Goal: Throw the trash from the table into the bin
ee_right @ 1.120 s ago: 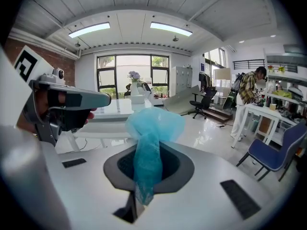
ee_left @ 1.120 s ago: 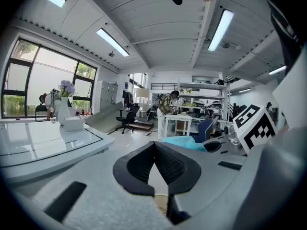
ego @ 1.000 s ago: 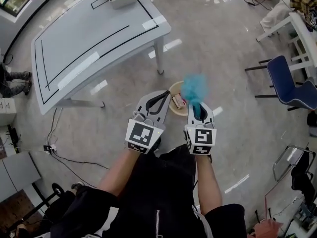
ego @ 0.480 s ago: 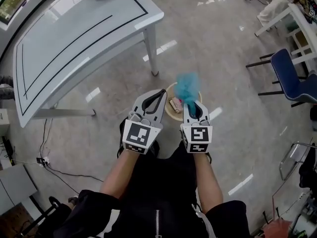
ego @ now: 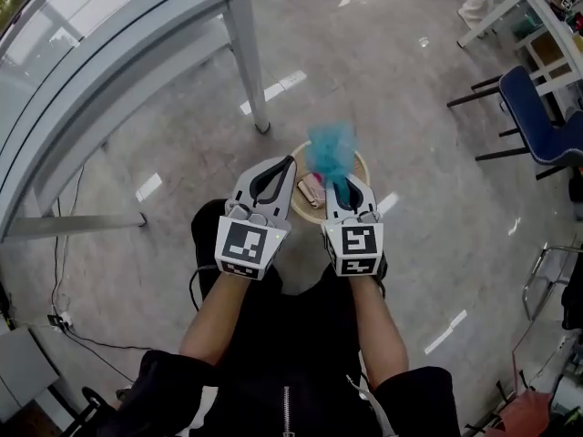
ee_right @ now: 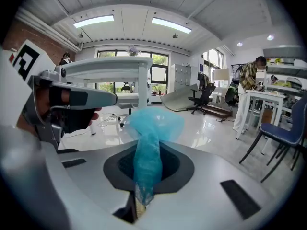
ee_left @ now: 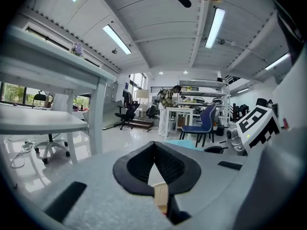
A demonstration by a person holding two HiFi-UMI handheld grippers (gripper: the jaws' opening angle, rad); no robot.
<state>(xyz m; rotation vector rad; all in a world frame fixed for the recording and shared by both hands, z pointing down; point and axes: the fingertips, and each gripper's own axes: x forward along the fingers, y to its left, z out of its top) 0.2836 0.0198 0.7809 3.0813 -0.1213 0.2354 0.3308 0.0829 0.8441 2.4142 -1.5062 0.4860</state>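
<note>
Glossy grey floor, white table (ego: 109,71) across the upper left of the head view, blue chair (ego: 533,126) at the right edge. Teal plastic wad (ego: 326,151) sits mid-frame, pinched in your right gripper (ego: 341,188): jaws pressed onto its twisted tail, puffed end sticking out past the tips. Round tan bin (ego: 363,164) stands on the floor below it, near the table leg (ego: 248,62). The wad overlaps the bin mouth from above. Some pinkish scrap (ego: 310,189) is already inside. Left gripper (ego: 290,162) is alongside, by the bin's left rim, jaws pressed together with nothing between them.

My read: you're at the drop step and the carry looks done. The next move calls for spreading the right jaws with the wad over the mouth, not the rim. Thin film is light and may cling to a pad or drift wide, so I'd release low and shake it off if it hangs. Table top is mostly out of frame, so I can't tell if more trash is left up there.
</note>
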